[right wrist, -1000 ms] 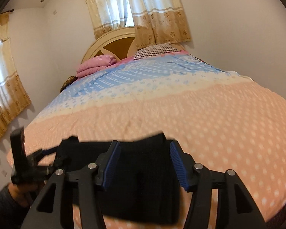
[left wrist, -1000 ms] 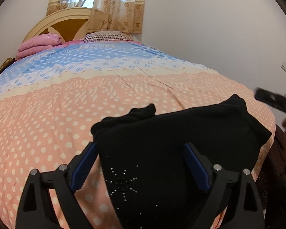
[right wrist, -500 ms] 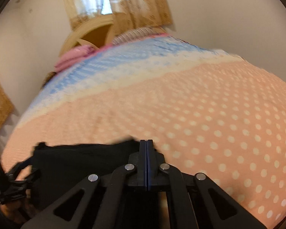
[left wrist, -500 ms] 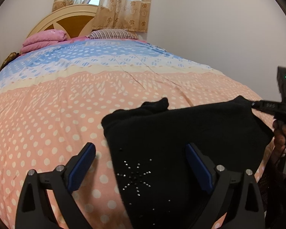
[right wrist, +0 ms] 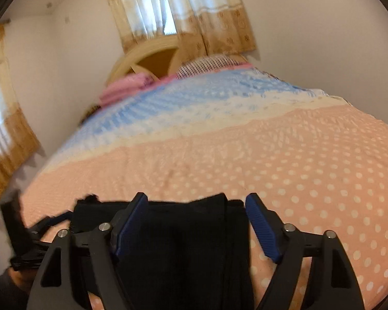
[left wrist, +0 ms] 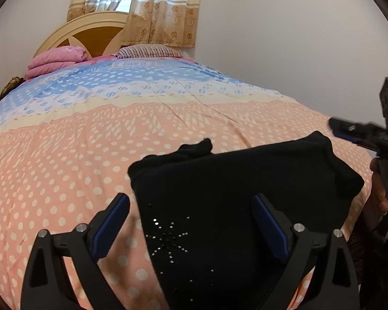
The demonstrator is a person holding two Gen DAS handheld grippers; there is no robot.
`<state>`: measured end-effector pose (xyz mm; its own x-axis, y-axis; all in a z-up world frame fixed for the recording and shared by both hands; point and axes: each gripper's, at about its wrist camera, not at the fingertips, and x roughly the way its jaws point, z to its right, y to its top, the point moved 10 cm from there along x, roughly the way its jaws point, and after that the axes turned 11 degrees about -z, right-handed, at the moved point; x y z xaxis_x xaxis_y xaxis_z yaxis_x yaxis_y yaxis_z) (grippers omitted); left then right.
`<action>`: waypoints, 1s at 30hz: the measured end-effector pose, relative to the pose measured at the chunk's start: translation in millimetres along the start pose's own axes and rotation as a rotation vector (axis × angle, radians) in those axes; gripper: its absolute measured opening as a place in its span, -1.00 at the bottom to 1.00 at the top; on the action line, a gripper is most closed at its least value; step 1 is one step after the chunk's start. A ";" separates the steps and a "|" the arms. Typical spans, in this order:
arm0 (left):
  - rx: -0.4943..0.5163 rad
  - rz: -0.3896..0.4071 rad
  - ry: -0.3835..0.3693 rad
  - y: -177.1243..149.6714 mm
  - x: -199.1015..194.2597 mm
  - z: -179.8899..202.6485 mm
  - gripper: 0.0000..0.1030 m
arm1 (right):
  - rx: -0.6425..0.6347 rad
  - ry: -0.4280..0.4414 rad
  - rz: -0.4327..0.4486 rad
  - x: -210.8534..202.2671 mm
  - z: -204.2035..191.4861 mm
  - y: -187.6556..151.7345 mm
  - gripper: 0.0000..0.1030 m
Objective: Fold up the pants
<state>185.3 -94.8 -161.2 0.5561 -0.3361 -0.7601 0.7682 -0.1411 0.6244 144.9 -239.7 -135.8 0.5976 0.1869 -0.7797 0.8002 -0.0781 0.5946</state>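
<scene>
Black pants [left wrist: 232, 201] lie folded in a compact block on the near edge of the bed, with a rhinestone star pattern on top. My left gripper [left wrist: 191, 222] is open and hovers just above the pants, its blue pads on either side of the fabric. The pants also show in the right wrist view [right wrist: 183, 235]. My right gripper [right wrist: 196, 222] is open over their right end, holding nothing. It also shows at the right edge of the left wrist view [left wrist: 359, 131], past the far right corner of the pants.
The bed has a pink dotted and blue quilt [left wrist: 90, 134]. A folded pink blanket [left wrist: 54, 59] and a striped pillow [left wrist: 147, 51] lie by the wooden headboard [left wrist: 90, 33]. White walls and curtained windows [left wrist: 134, 5] surround the bed.
My right gripper was open, shut half a second ago, and is open again, tilted left. The left gripper stayed open and drew back slightly. The pants lie still.
</scene>
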 end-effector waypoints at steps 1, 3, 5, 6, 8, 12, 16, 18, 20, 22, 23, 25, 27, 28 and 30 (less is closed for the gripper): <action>-0.004 0.001 0.000 0.3 0.1 -0.9 0.89 | 0.010 0.000 -0.020 7.2 0.4 -1.7 -0.28; -0.010 0.003 -0.002 0.6 -0.8 -3.2 0.89 | 0.062 0.007 -0.067 21.0 11.3 -6.4 -0.56; -0.015 0.006 -0.001 0.6 -1.6 -5.1 0.89 | 0.082 0.035 -0.075 23.0 15.6 -6.7 -0.73; -0.018 0.006 -0.003 0.8 -1.5 -5.4 0.89 | 0.082 0.033 -0.072 20.8 17.1 -6.4 -0.91; -0.017 0.009 -0.003 1.4 -1.7 -5.2 0.89 | 0.066 0.018 -0.058 14.3 17.8 -5.6 -0.93; 0.000 0.009 0.010 1.4 -0.6 -2.9 0.90 | 0.035 -0.066 -0.032 8.9 23.2 -6.4 -0.95; 0.004 0.009 0.013 1.7 -0.3 -2.1 0.95 | 0.061 -0.086 -0.022 12.4 35.8 -5.9 -0.95; 0.008 -0.002 0.019 0.6 4.2 -2.4 0.95 | 0.071 -0.088 -0.039 22.2 41.0 -8.2 -0.95; 0.013 -0.022 0.032 -3.0 11.7 -3.8 0.95 | 0.064 -0.081 -0.048 27.3 39.8 -8.6 -0.95; 0.004 -0.030 0.024 -5.2 13.5 -4.3 0.95 | 0.057 -0.065 -0.043 23.9 37.6 -7.3 -0.93; 0.004 -0.027 0.022 -5.2 12.3 -4.0 0.95 | 0.061 -0.053 -0.038 20.4 36.4 -7.1 -0.93; 0.012 -0.021 0.028 -4.0 9.9 -3.3 0.95 | 0.064 -0.032 -0.016 8.2 32.3 -7.4 -0.82; 0.008 -0.021 0.028 -3.7 8.9 -3.6 0.95 | 0.029 -0.035 0.017 -10.5 22.1 -11.0 -0.79; 0.006 -0.021 0.027 -4.0 8.8 -3.8 0.95 | 0.011 -0.016 0.033 -19.2 15.1 -13.6 -0.77; 0.005 -0.023 0.031 -4.5 8.5 -4.3 0.95 | -0.028 0.054 0.048 -33.7 -2.4 -23.3 -0.63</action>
<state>187.9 -93.1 -171.2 0.5481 -0.3037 -0.7793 0.7794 -0.1527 0.6076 105.9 -241.8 -122.9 0.6310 0.2357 -0.7391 0.7687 -0.0612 0.6367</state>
